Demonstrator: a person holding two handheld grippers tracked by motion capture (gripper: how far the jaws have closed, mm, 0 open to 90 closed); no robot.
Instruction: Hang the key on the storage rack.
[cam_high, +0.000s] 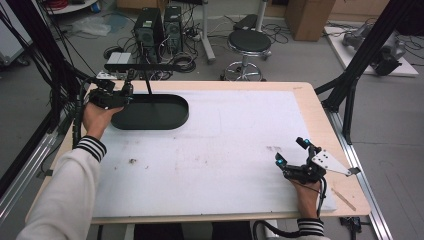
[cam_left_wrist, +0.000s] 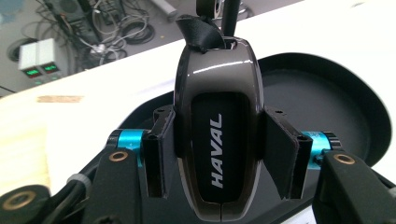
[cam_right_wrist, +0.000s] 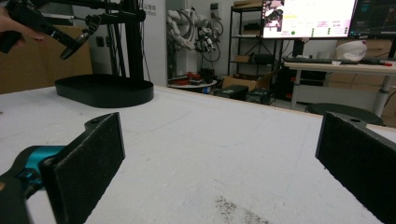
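The left gripper (cam_left_wrist: 219, 154) pinches a glossy HAVAL car key fob (cam_left_wrist: 217, 126) between its pads, above the black oval tray (cam_high: 150, 112). The right gripper (cam_high: 292, 152) rests on the white mat (cam_high: 215, 150), jaws spread wide apart.

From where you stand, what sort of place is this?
Probably a robotics lab or workshop: computer towers and cables on the floor, a monitor and shelves behind, and a person's handheld left gripper at the table.

I see a wooden table (cam_high: 310, 100) covered by a white sheet (cam_high: 225, 145); a black oval tray (cam_high: 150, 112) sits far left, dark specks (cam_high: 132, 161) nearer me.
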